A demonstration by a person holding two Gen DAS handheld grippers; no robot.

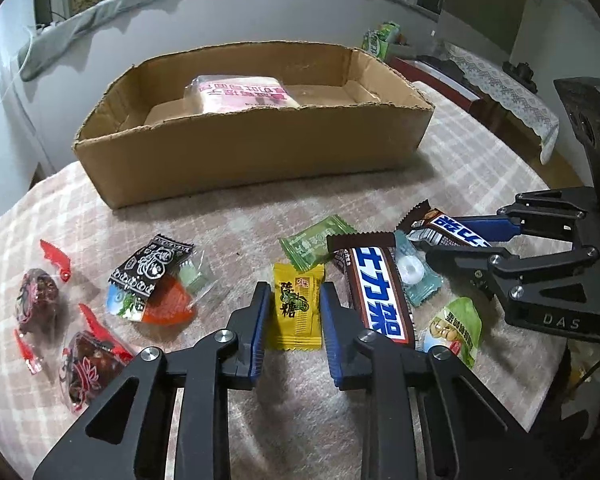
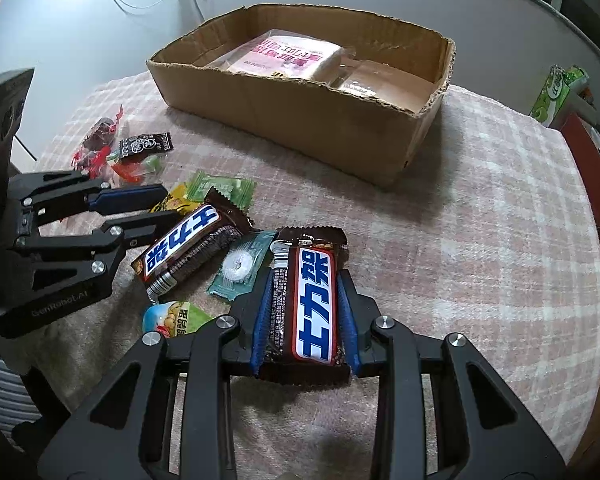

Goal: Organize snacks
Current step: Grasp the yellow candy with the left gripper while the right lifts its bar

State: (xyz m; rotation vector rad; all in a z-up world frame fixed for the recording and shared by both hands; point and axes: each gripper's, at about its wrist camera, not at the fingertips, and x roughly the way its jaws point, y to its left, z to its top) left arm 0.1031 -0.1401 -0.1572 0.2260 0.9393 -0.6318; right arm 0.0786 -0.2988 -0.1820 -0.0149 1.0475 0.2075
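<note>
Right wrist view: the right tongs (image 2: 305,312) grasp a chocolate bar (image 2: 314,300), its long axis along the fingers, pointing to the far cardboard box (image 2: 340,120). The left tongs (image 1: 294,312) stand released around a yellow candy (image 1: 297,306) on the surface.

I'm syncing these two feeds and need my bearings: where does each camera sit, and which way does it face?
Left wrist view: rides the left gripper, looking along its open blue fingers that straddle the yellow candy, toward the cardboard box; the right gripper enters from the right.
Right wrist view: rides the right gripper, fingers against the sides of a Snickers bar, box beyond; the left gripper enters from the left.
Shared: the box, the pink packet inside it, the second Snickers bar, the checked cloth.
</note>
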